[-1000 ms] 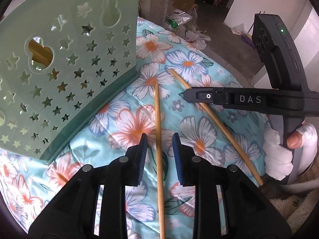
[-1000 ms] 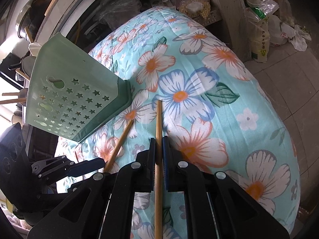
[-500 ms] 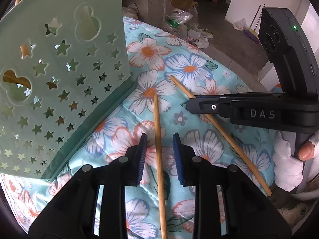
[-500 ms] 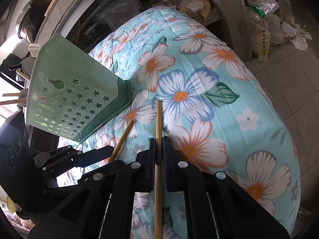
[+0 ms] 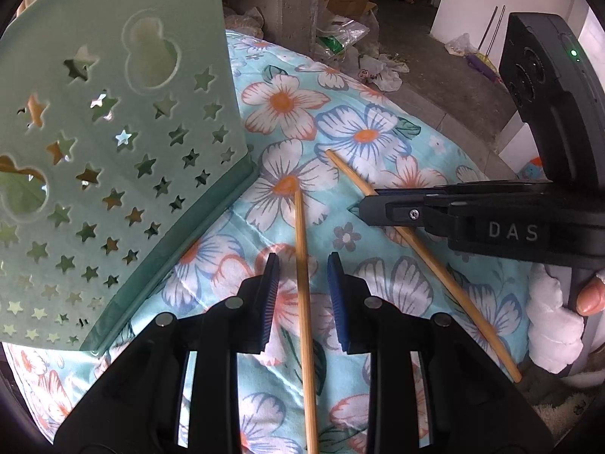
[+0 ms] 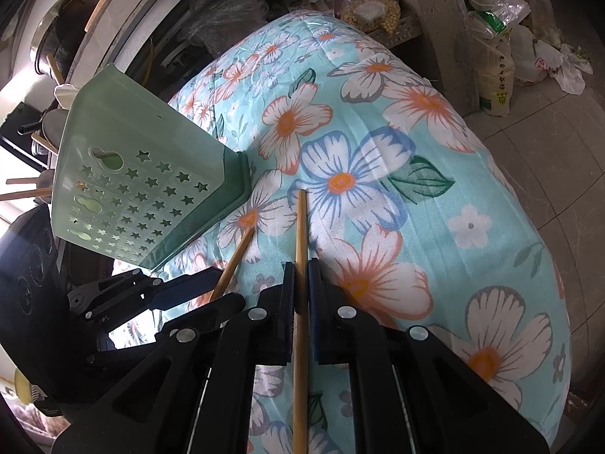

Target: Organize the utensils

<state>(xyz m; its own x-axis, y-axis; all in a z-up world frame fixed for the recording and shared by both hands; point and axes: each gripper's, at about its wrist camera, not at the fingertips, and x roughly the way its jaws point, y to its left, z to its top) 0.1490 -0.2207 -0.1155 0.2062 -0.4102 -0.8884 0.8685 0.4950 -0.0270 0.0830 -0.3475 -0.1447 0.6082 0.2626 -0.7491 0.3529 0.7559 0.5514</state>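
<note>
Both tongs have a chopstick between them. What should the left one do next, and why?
Probably squeeze shut. The left tongs stand open around a chopstick, with a gap on each side, so it isn't gripped. The right tongs are already shut on the other chopstick. Once both are held, they could go to the green holder.

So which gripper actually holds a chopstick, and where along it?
Only the right gripper: shut on one chopstick partway along. The left gripper straddles the other chopstick, open.

Grey floor (image 5: 427, 87), concrete pillar (image 5: 298, 3)
</note>
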